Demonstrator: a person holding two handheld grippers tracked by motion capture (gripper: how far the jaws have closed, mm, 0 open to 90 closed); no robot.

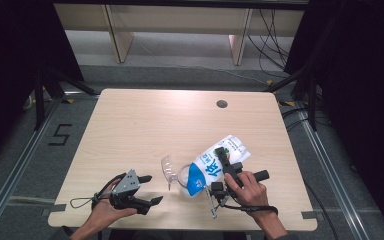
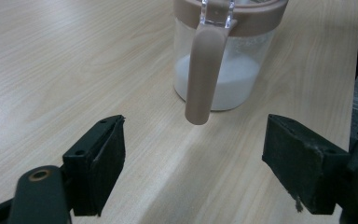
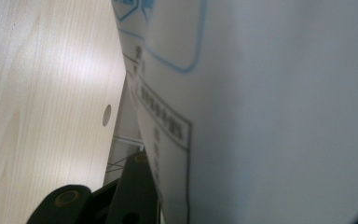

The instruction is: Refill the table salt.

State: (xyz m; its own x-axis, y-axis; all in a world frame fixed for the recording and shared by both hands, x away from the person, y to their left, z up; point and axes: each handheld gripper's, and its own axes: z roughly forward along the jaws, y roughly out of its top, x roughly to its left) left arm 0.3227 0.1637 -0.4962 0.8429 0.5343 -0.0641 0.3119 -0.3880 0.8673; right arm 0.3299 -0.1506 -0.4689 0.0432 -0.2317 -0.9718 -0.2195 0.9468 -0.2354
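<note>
A white bag [image 1: 220,159] with blue print lies tilted, its blue lower end over the mouth of a clear jar [image 1: 181,176]. My right gripper [image 1: 228,162] is shut on the bag's middle; in the right gripper view the bag [image 3: 270,102] presses against one black finger [image 3: 137,186]. The jar [image 2: 223,70] holds white powder, has a dusty-pink rim and a hanging clasp, and its clear lid [image 1: 167,167] is flipped open to the left. My left gripper [image 1: 152,189] rests on the table left of the jar, open, with nothing between its fingers [image 2: 100,163].
The light wooden table [image 1: 145,125] has a round cable hole [image 1: 222,104] at the back right. Both hands are near the front edge. Black curtains and stand legs flank the table.
</note>
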